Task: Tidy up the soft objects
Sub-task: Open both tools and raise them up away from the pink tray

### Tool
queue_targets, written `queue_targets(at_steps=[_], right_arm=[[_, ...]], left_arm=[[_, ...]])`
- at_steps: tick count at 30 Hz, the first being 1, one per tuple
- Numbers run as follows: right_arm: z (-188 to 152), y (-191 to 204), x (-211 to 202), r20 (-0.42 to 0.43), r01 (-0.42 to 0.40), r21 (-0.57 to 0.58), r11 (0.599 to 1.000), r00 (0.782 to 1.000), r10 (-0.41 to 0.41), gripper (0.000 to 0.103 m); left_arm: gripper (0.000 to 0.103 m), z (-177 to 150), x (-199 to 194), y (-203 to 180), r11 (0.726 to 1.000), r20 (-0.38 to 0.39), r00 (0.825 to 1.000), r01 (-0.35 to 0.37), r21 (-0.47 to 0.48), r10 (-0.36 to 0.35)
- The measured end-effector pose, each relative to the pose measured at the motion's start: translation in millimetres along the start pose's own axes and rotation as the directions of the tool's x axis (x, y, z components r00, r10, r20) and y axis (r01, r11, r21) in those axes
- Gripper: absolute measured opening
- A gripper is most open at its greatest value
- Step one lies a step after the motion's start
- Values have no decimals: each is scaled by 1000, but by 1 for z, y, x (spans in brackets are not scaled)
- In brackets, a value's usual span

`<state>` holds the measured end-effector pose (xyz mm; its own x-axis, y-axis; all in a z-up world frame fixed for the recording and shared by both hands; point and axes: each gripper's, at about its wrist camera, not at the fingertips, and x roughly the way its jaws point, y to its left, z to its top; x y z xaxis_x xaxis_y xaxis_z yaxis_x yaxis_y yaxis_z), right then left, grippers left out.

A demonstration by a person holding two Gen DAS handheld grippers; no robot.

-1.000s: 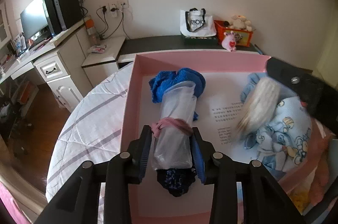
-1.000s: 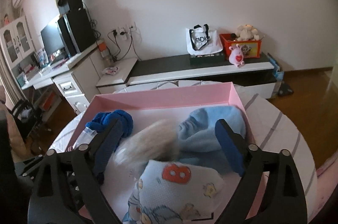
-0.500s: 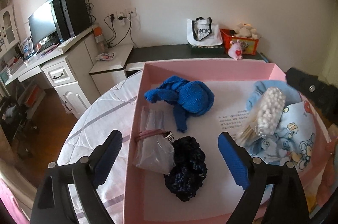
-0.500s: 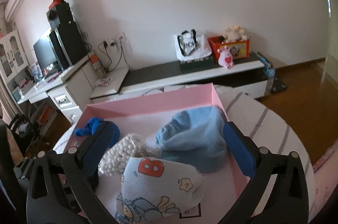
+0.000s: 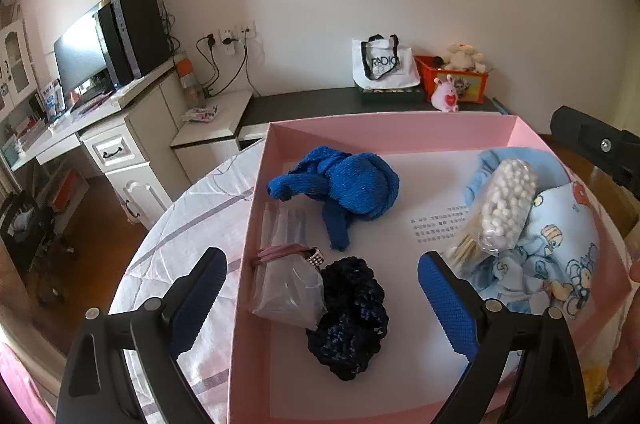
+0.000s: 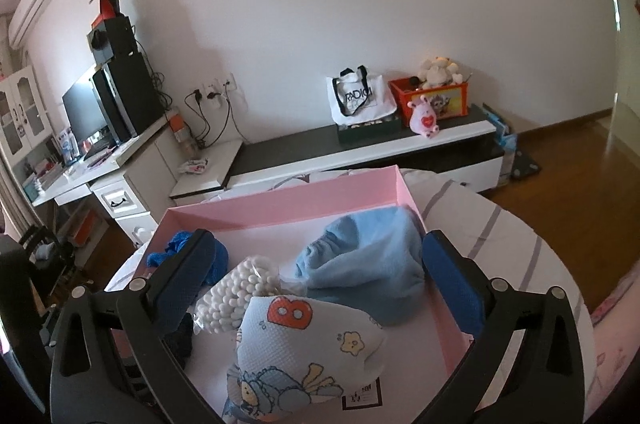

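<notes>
A pink box [image 5: 384,128] [image 6: 288,201] sits on a round table. In it lie a blue knit piece [image 5: 348,183], a clear bag with a pink band [image 5: 286,280], a dark knit piece [image 5: 352,320], a bag of cotton swabs [image 5: 506,203] [image 6: 240,292], a light blue hat [image 6: 364,264] and a cartoon-print cloth [image 5: 556,264] [image 6: 304,344]. My left gripper [image 5: 322,284] is open and empty above the box's near left part. My right gripper [image 6: 316,284] is open and empty above the box's right part.
The table has a white striped cover [image 5: 188,236] [image 6: 496,236]. Behind it stand a low dark cabinet [image 6: 360,143] with a tote bag [image 6: 360,99] and a toy box [image 6: 432,95], and a white desk [image 5: 116,135] with a monitor at the left.
My left gripper opened, released the clear bag into the box and pulled back. My right gripper left the cotton swab bag on the cloths and drew back and up.
</notes>
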<state>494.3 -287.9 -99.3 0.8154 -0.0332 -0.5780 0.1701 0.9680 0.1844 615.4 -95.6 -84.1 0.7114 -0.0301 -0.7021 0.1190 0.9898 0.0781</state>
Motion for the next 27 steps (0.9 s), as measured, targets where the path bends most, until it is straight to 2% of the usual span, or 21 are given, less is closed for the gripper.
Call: queue_targets(at_steps=[5, 9, 15, 18, 23, 27], right_arm=[[0, -1, 1, -11, 6, -8, 1000, 1000, -7, 103], [-1, 3, 1, -12, 39, -34, 999, 999, -39, 103], [4, 4, -12, 6, 58, -40, 998, 998, -58, 103], [10, 4, -29, 40, 72, -42, 997, 997, -70, 103], [13, 9, -68, 99, 96, -87, 992, 991, -87, 103], [11, 15, -104, 130, 90, -104, 990, 989, -76, 103]], left_arm=[[97, -1, 0, 0, 1000, -2, 1000, -21, 2, 21], [97, 0, 0, 3, 1000, -20, 1000, -7, -16, 7], [97, 1, -9, 10, 998, 6, 999, -49, -46, 49], [97, 1, -23, 10, 996, 37, 997, -72, -50, 73], [97, 0, -53, 15, 996, 64, 996, -50, -75, 55], [97, -8, -90, 15, 994, 127, 989, -59, -92, 70]])
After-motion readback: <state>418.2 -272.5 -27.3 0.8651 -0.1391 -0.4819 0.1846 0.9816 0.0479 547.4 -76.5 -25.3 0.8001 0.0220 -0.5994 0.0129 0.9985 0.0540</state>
